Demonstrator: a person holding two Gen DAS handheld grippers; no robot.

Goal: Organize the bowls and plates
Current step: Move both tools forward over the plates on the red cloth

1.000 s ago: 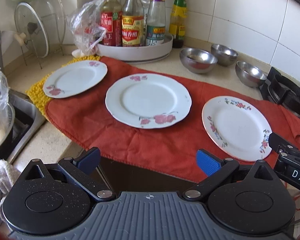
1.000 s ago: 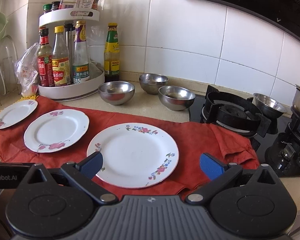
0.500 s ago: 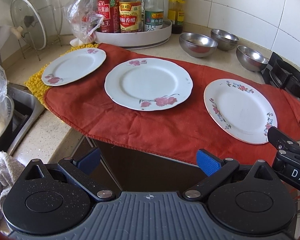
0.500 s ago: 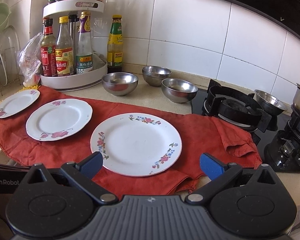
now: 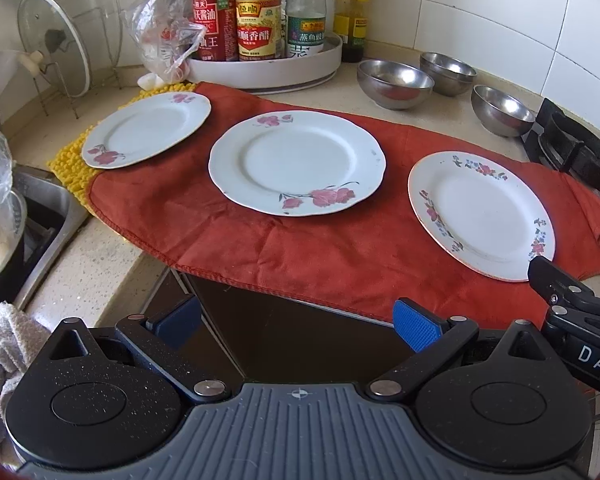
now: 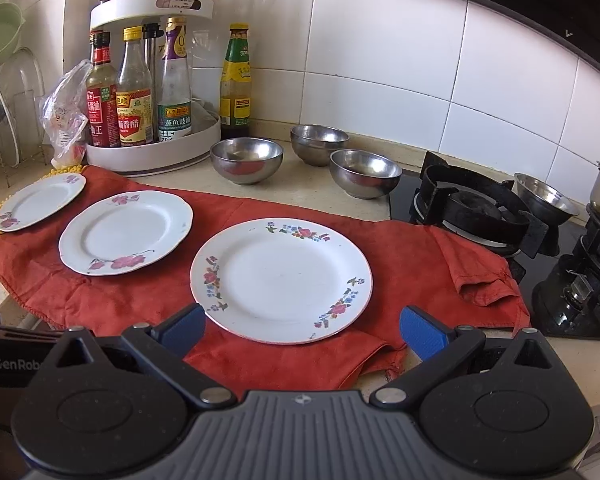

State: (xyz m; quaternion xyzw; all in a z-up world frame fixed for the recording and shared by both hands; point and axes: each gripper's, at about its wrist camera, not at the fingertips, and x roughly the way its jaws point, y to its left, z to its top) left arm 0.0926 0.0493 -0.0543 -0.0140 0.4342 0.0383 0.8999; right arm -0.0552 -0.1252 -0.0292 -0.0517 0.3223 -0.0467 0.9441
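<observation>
Now 3 plates lie apart in a row on a red cloth (image 6: 400, 256) across the table (image 6: 300, 188): a small plate (image 6: 40, 200) at the left, a middle plate (image 6: 126, 232), then a large plate (image 6: 280, 280). Behind them stand 3 steel bowls (image 6: 246, 158). Both the left tool (image 5: 296, 320) and the right tool (image 6: 300, 330) hang wide open and empty at the table's near edge.
</observation>
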